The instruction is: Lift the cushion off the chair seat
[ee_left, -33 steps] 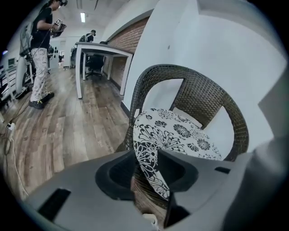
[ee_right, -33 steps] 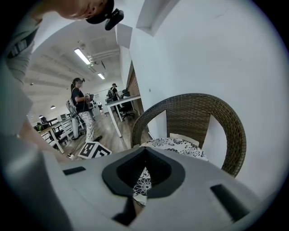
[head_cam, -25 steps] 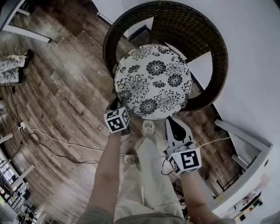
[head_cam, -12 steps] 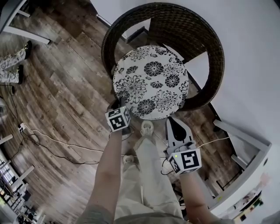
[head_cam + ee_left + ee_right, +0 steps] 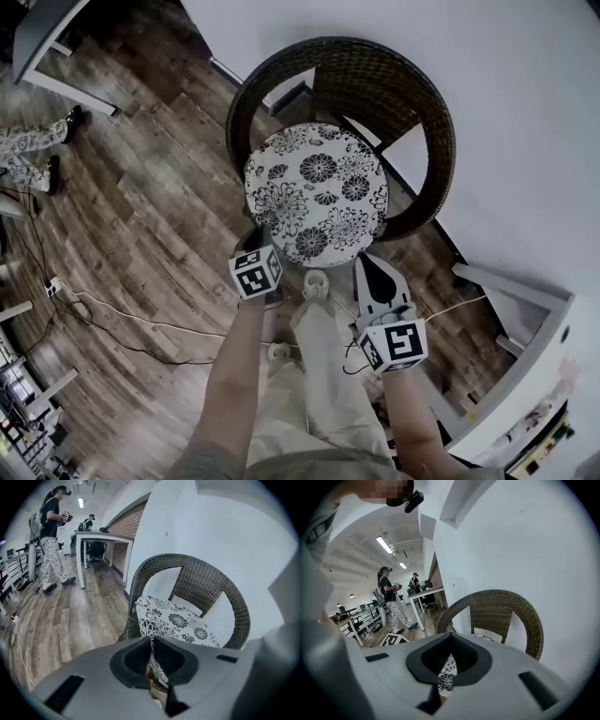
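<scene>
A round cushion (image 5: 317, 192) with a black-and-white flower print lies on the seat of a dark wicker chair (image 5: 394, 84). My left gripper (image 5: 264, 234) is at its near left edge, jaws closing. In the left gripper view, the cushion (image 5: 176, 620) has its edge pinched in the left gripper (image 5: 151, 641). My right gripper (image 5: 367, 258) holds the near right edge. The right gripper view shows the printed cushion (image 5: 446, 677) squeezed between the right gripper's (image 5: 451, 641) jaws. The near edge is raised off the seat.
The wicker chair (image 5: 206, 581) stands against a white wall (image 5: 525, 141). A cable (image 5: 122, 314) runs over the wood floor at the left. A white desk (image 5: 101, 538) and a standing person (image 5: 51, 550) are farther left. A white shelf unit (image 5: 525, 356) is at the lower right.
The chair and cushion now look smaller and farther off in the head view. Both grippers stay at the cushion's near edge and have come up with it.
</scene>
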`<control>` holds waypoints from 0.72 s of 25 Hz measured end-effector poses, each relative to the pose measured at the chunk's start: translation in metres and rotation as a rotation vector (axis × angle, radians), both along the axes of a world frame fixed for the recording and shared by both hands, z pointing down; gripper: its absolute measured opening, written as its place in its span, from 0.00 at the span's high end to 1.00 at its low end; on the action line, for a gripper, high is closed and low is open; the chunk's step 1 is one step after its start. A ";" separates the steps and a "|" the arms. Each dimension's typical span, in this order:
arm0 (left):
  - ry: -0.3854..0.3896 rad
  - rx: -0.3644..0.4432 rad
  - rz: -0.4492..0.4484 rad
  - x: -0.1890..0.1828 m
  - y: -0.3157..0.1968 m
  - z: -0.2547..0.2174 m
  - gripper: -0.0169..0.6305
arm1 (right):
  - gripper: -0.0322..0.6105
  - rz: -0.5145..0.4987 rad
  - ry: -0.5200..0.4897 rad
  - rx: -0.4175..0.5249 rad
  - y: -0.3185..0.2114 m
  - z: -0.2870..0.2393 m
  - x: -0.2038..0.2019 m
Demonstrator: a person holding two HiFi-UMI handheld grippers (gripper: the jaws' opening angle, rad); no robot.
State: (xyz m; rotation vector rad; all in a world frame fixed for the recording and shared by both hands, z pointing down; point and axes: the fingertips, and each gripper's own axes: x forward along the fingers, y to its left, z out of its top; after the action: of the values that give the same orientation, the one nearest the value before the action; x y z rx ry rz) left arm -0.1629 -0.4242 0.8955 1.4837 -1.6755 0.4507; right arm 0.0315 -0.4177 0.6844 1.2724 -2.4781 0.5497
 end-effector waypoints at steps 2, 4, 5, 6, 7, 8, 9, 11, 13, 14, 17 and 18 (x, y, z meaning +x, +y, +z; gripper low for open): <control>0.008 0.011 -0.004 0.001 0.007 -0.016 0.94 | 0.95 0.011 -0.003 0.005 0.007 -0.013 0.002; 0.022 0.022 -0.010 0.002 0.013 -0.032 0.94 | 0.95 0.021 -0.005 0.010 0.014 -0.025 0.004; 0.029 0.027 -0.013 0.003 0.016 -0.040 0.94 | 0.95 0.024 -0.005 0.013 0.018 -0.031 0.004; 0.035 0.033 -0.014 0.003 0.020 -0.048 0.94 | 0.95 0.026 -0.004 0.017 0.022 -0.037 0.004; 0.040 0.039 -0.015 0.004 0.023 -0.056 0.94 | 0.95 0.026 -0.002 0.023 0.026 -0.043 0.004; 0.044 0.048 -0.014 0.004 0.025 -0.064 0.94 | 0.95 0.026 -0.001 0.030 0.030 -0.050 0.003; 0.048 0.058 -0.013 0.004 0.027 -0.073 0.94 | 0.95 0.027 -0.001 0.039 0.033 -0.057 0.002; 0.052 0.080 -0.010 0.004 0.030 -0.092 0.94 | 0.95 0.035 -0.007 0.055 0.041 -0.071 0.002; 0.055 0.094 -0.006 0.005 0.037 -0.111 0.94 | 0.95 0.043 -0.012 0.066 0.051 -0.084 0.003; 0.058 0.101 -0.005 0.006 0.042 -0.121 0.94 | 0.95 0.047 -0.014 0.071 0.057 -0.090 0.004; 0.073 0.123 -0.012 0.006 0.057 -0.149 0.94 | 0.95 0.051 -0.021 0.084 0.076 -0.109 0.004; 0.076 0.131 -0.013 0.005 0.063 -0.159 0.94 | 0.95 0.048 -0.023 0.089 0.083 -0.116 0.002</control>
State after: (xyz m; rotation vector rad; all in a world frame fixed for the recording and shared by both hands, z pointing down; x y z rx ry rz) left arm -0.1578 -0.3608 0.7366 1.5635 -1.6810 0.2780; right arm 0.0340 -0.3350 0.5683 1.3698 -2.5221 0.4728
